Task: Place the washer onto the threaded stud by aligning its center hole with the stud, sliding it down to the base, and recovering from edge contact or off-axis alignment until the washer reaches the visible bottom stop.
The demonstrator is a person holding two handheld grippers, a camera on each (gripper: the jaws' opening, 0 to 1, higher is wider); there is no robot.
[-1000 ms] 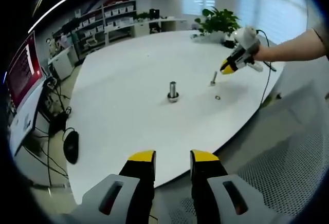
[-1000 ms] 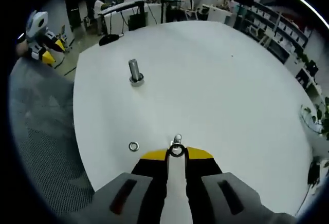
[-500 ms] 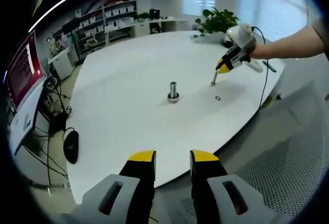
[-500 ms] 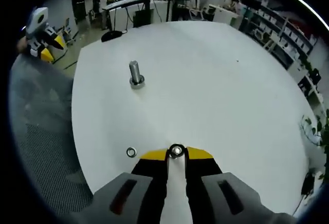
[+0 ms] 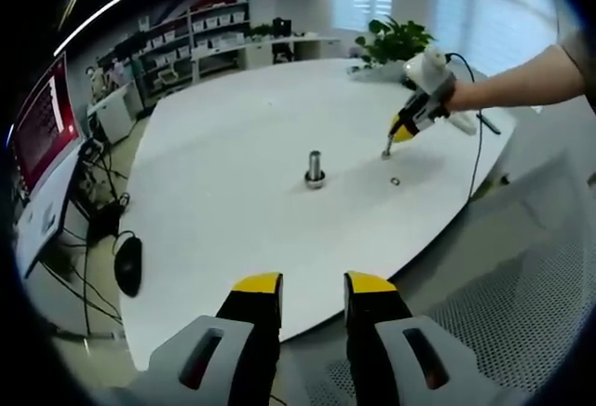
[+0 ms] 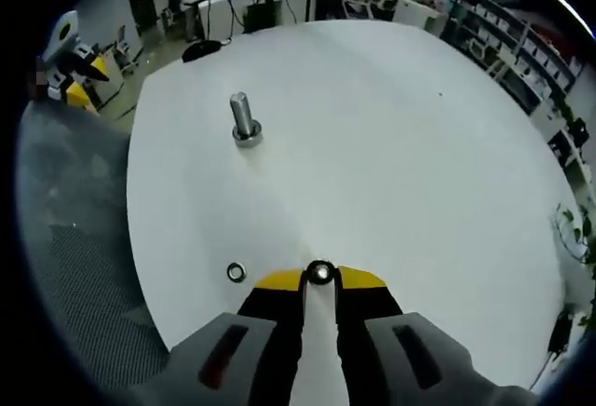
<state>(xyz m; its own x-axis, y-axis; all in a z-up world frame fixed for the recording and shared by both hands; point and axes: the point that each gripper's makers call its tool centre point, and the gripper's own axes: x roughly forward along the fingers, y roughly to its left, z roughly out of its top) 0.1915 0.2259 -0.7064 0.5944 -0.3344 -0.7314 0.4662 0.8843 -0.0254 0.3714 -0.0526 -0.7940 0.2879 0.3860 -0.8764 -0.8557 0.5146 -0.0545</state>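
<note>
Left gripper (image 5: pixel 312 285) hangs off the near edge of the white tabletop (image 5: pixel 233 173), jaws parted, nothing between them. Large stud (image 5: pixel 315 168) upright mid-table. Right gripper (image 5: pixel 400 132) is tipped down over a thin stud (image 5: pixel 386 144) on the far side. Spare washer (image 5: pixel 395 181) flat on the tabletop just beside it.

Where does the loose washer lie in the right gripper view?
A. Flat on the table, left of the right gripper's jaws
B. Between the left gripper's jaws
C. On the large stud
A: the loose washer lies flat on the table, left of the right gripper.
</note>
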